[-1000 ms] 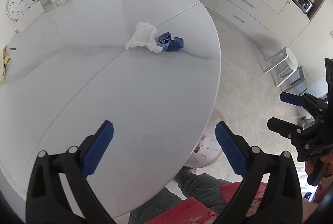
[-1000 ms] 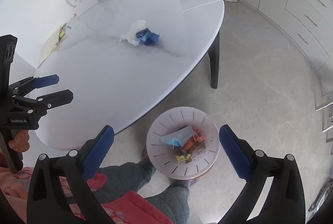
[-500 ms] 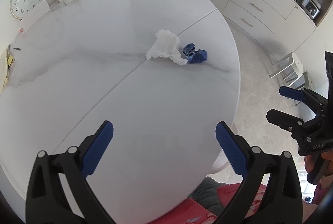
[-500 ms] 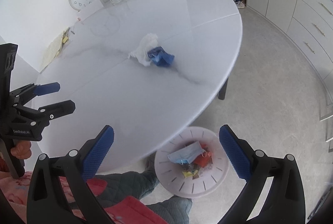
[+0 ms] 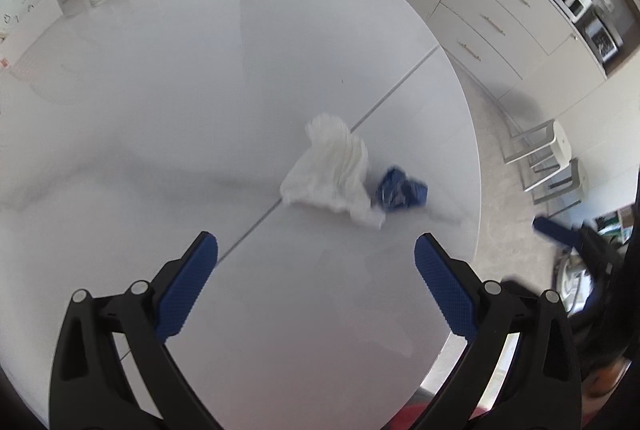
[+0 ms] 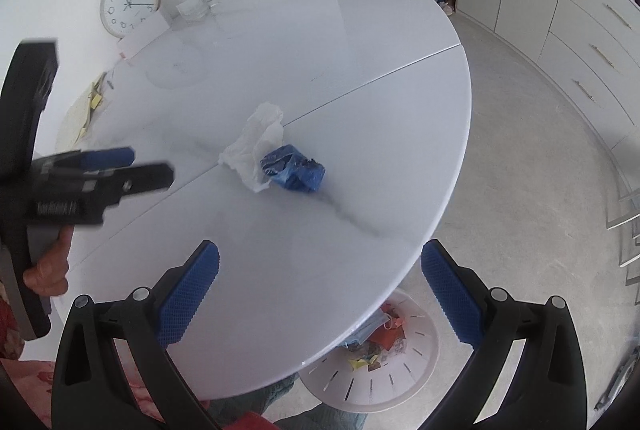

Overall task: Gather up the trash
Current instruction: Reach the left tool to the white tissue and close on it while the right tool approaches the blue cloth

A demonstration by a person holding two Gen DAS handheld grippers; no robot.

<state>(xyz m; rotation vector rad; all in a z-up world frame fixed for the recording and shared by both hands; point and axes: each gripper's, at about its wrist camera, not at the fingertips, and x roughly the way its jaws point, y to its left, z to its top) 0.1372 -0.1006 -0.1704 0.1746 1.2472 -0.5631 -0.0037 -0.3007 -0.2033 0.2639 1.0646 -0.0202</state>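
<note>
I am working 2 handheld grippers over a white oval table. The left gripper has its blue pads spread wide apart and holds nothing; it points at the trash from the table's near edge. The right gripper is equally wide apart and empty, hovering over the near right edge.

The trash is 2 pieces lying together beside the seam that crosses the table's middle: a crumpled white tissue and a crumpled blue wrapper, touching each other, the wrapper on the side nearer the right edge. I judge the wide pads suit soft, bulky scraps that need room to be enclosed.

A white slatted bin stands on the floor, partly tucked under the near right edge, already holding a face mask and coloured scraps. That placement looks meant for a short carry off the edge.

The tabletop around the trash is bare, so both approaches are open. A clock and a glass container sit well apart at the far left edge.
</note>
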